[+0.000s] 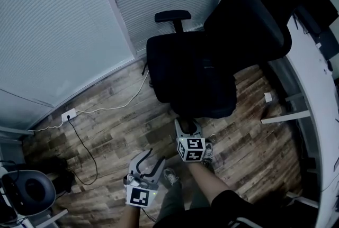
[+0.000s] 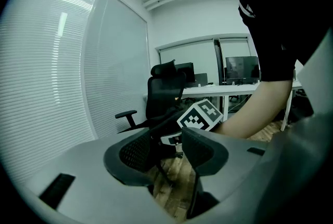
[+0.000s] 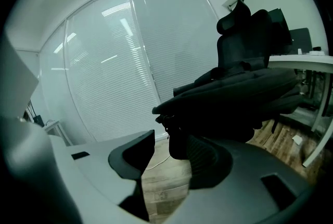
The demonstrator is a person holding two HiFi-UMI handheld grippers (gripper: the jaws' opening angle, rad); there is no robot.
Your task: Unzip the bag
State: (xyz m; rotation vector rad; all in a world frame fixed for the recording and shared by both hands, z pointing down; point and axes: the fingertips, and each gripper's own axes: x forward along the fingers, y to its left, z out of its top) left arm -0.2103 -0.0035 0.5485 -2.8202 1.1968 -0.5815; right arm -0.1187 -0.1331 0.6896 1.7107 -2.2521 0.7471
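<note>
Fingers (image 3: 208,158) of the right gripper (image 1: 189,125) stand apart and empty, just below the near edge of the black soft bag (image 1: 192,72). The bag lies on the black office chair (image 1: 251,15) at frame centre. The left gripper (image 1: 150,160), lower left, is equally parted and holds nothing.

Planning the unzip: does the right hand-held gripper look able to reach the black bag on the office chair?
Likely yes: the right hand-held gripper is open and empty, with the black fabric bag just ahead.
</note>
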